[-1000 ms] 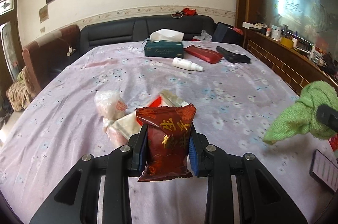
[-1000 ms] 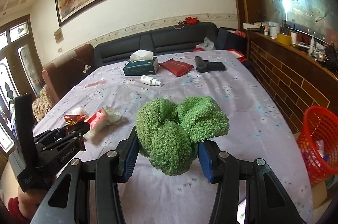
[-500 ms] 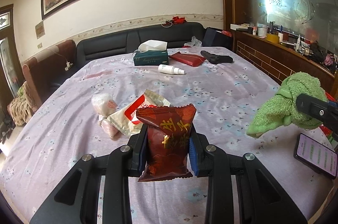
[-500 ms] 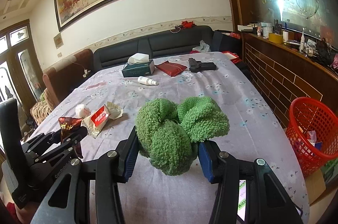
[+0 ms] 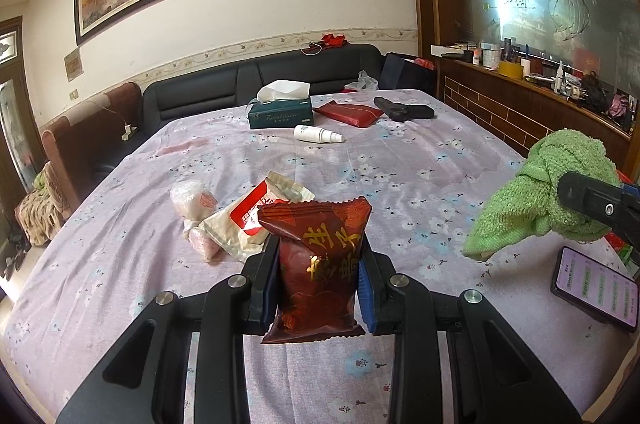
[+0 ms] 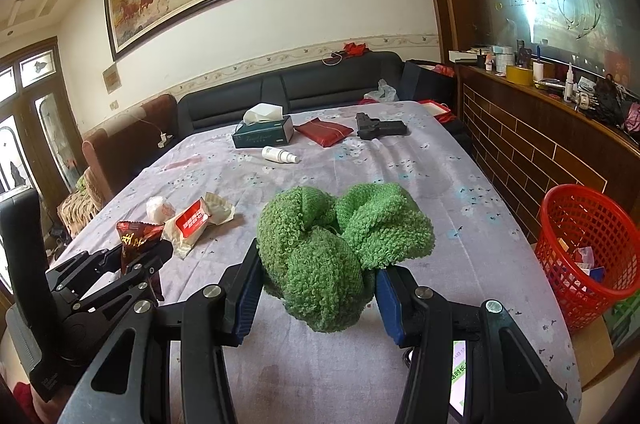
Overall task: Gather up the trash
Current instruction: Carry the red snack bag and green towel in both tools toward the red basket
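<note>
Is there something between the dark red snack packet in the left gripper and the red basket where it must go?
Yes. The right gripper, shut on the green towel, sits between the snack packet and the red basket beyond the table's right edge. The left gripper must pass over or around it.

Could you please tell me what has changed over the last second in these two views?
Both grippers drew back and swung right, bringing the red basket and phone further into view. No grip changed: the left gripper still clamps the snack packet, the right gripper the green towel.
</note>
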A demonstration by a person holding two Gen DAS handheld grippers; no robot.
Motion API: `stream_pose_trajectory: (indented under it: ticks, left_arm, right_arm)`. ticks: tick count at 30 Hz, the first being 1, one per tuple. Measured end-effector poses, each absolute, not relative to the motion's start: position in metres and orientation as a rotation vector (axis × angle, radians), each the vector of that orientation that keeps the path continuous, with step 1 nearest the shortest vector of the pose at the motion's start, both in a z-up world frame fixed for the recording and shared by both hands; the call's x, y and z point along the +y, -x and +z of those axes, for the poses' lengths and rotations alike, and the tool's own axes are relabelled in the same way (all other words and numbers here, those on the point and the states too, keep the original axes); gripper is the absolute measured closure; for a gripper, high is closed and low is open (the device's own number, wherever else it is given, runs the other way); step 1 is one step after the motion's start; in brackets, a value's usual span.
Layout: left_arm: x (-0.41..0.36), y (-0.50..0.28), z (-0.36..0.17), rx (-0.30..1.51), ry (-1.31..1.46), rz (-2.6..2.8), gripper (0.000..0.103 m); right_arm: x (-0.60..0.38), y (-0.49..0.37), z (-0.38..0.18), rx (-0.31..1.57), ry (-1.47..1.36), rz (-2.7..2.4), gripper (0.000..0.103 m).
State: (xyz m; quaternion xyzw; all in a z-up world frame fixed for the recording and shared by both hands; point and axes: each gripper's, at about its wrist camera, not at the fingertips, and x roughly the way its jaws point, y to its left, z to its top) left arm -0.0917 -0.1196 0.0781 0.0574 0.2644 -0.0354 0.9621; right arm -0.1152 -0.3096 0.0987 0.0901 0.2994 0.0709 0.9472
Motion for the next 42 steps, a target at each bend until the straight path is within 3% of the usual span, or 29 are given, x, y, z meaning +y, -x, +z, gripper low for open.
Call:
stream_pose_trajectory:
  ticks: [31,42]
  left_arm:
    - [-0.128,0.088,0.081,0.560,-0.107,-0.129,0.072]
    - [-0.206,0.080,0.116,0.619,-0.128,-0.420,0.072]
  right_arm:
    - [-0.314,0.115,0.096,0.635,-0.190,0.155,0.048]
    - [-0.421,0.134,0.113,0.607,-0.320,-0.002,0.048]
